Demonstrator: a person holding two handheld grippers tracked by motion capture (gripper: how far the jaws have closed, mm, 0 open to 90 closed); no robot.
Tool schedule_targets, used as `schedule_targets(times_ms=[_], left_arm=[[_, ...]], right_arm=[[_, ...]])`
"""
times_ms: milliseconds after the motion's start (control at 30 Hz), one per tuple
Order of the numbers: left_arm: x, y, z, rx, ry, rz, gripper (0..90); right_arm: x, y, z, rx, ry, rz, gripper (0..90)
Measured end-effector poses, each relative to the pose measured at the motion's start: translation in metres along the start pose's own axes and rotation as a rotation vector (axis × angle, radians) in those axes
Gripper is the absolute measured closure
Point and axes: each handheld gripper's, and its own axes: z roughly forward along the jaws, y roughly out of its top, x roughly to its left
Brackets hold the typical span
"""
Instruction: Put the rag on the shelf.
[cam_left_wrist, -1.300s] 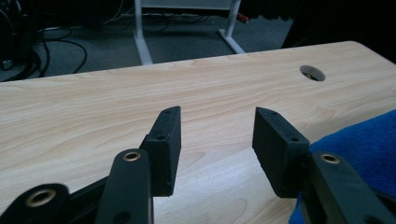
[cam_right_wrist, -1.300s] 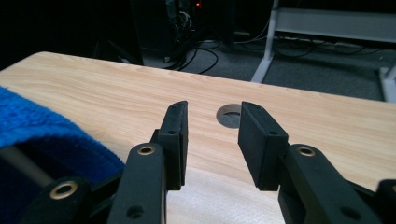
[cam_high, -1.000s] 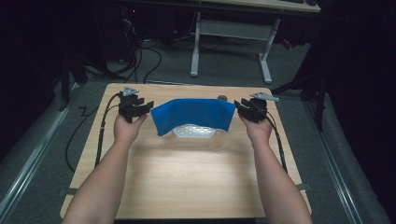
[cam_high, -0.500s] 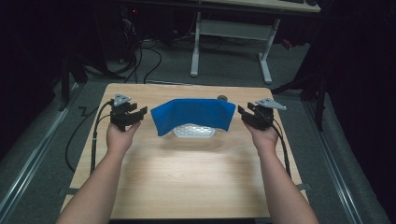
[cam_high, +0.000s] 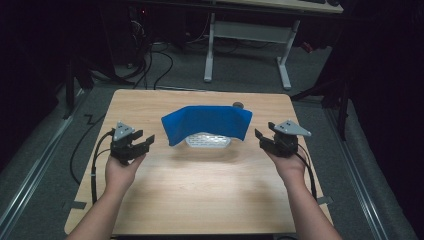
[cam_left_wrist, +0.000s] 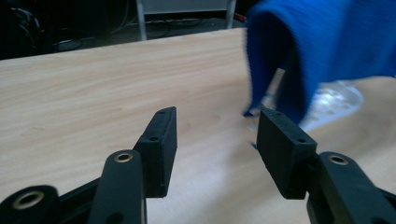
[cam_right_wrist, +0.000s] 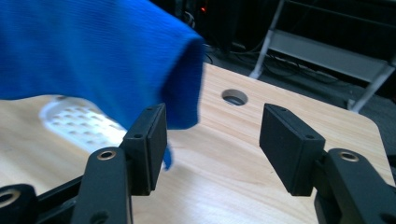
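Wood-grain tabletop (cam_high: 200, 200), pale and rounded at the corners, sits under the high camera in a dim room with grey carpet, loose black cables (cam_high: 150, 65) and the white legs of another desk (cam_high: 250, 50) beyond its far edge. At the table's middle a blue cloth (cam_high: 207, 122) is draped over a clear, dimpled plastic tray (cam_high: 207, 141), its two ends hanging down toward either gripper. The left gripper (cam_high: 142, 142) rests off the cloth's left end, jaws spread and holding nothing; the right gripper (cam_high: 261, 137) sits off the cloth's right end, jaws likewise parted and empty. From the left gripper view, the cloth (cam_left_wrist: 322, 46) hangs just ahead of the right-hand jaw, apart from it, with the tray (cam_left_wrist: 336, 98) showing beneath and bare wood between the jaws. From the right gripper view, the cloth (cam_right_wrist: 93, 60) hangs just beyond the left-hand jaw, the tray (cam_right_wrist: 77, 121) under it, and a round cable hole (cam_right_wrist: 235, 97) in the tabletop lies ahead between the jaws.
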Motion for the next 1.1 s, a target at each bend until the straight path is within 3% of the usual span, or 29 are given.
schedule_targets(times_ms=[100,167,200,300,367,467,533,567,633,700,733,767,833,867,933,1100], left_arm=[[-0.02,-0.011,-0.015,-0.002,-0.027,0.033,47.9],[-0.031,-0.016,-0.021,0.0,-0.056,0.033,47.7],[-0.037,-0.018,-0.023,0.003,-0.067,0.036,47.7],[-0.066,-0.028,-0.027,0.02,-0.128,0.065,47.3],[-0.081,-0.032,-0.025,0.035,-0.165,0.079,46.7],[-0.105,-0.037,-0.017,0.054,-0.233,0.085,46.2],[-0.12,-0.042,-0.01,0.067,-0.251,0.108,46.0],[-0.126,-0.046,-0.005,0.074,-0.258,0.122,45.6],[-0.137,-0.061,0.003,0.091,-0.28,0.139,45.4],[-0.142,-0.075,0.009,0.124,-0.302,0.141,47.1],[-0.145,-0.08,0.014,0.173,-0.326,0.16,46.1],[-0.148,-0.083,0.016,0.205,-0.318,0.195,46.1],[-0.15,-0.086,0.017,0.204,-0.305,0.215,45.6],[-0.149,-0.085,0.017,0.201,-0.303,0.209,45.6],[-0.146,-0.083,0.018,0.192,-0.309,0.181,45.1],[-0.136,-0.084,0.017,0.192,-0.298,0.133,44.1]], right_arm=[[0.013,-0.001,-0.015,0.012,0.007,-0.023,40.3],[0.026,-0.003,-0.029,-0.002,0.023,-0.027,40.0],[0.026,-0.003,-0.029,-0.002,0.023,-0.027,40.0],[0.04,-0.008,-0.04,-0.005,0.038,-0.037,39.3],[0.057,-0.018,-0.047,0.013,0.056,-0.05,38.7],[0.069,-0.027,-0.049,0.03,0.071,-0.058,38.2],[0.079,-0.035,-0.048,0.038,0.086,-0.051,37.9],[0.09,-0.045,-0.046,0.049,0.1,-0.049,37.6],[0.095,-0.051,-0.044,0.056,0.113,-0.05,37.1],[0.105,-0.067,-0.041,0.065,0.11,-0.035,37.6],[0.112,-0.09,-0.039,0.052,0.085,-0.005,43.5],[0.112,-0.09,-0.039,0.052,0.085,-0.005,43.5],[0.117,-0.097,-0.032,0.125,0.145,-0.038,40.8],[0.118,-0.097,-0.03,0.128,0.151,-0.057,41.1],[0.116,-0.096,-0.026,0.134,0.171,-0.046,40.2],[0.111,-0.095,-0.021,0.14,0.167,-0.03,39.4]])
